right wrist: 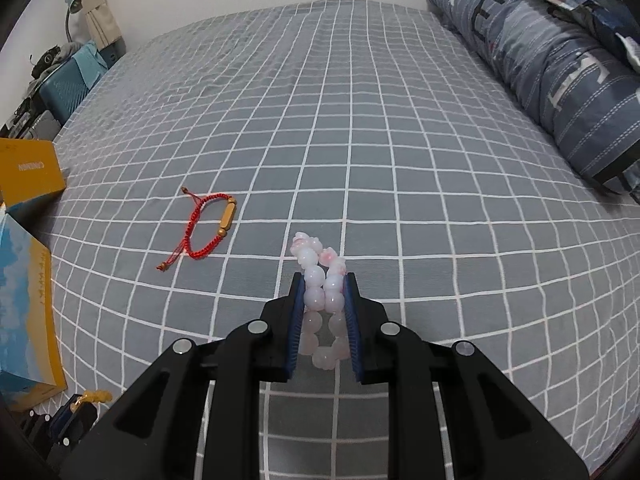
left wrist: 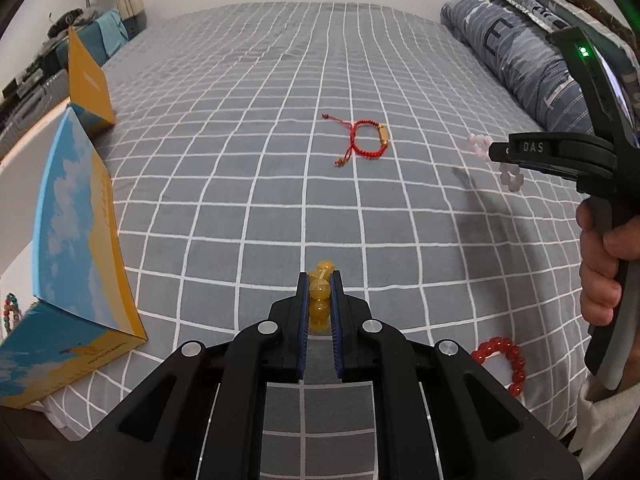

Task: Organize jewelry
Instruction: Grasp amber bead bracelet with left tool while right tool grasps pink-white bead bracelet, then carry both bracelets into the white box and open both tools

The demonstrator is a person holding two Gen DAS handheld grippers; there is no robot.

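My left gripper (left wrist: 319,280) is shut on a yellow bead bracelet (left wrist: 320,292) and holds it above the grey checked bedspread (left wrist: 280,184). My right gripper (right wrist: 323,280) is shut on a pale pink bead bracelet (right wrist: 320,280); it also shows at the right of the left wrist view (left wrist: 494,151) with the pink beads (left wrist: 511,178) hanging from it. A red cord bracelet with a gold tube (left wrist: 370,139) lies flat on the bed, also in the right wrist view (right wrist: 208,226). A red bead bracelet (left wrist: 505,360) lies at the near right.
An open blue and yellow box (left wrist: 80,248) stands at the left edge of the bed, with its lid (left wrist: 89,80) upright behind it and a multicoloured bracelet (left wrist: 11,312) inside. A rolled striped quilt (right wrist: 552,72) lies along the right. Luggage and clutter (right wrist: 60,80) sit beyond the far left.
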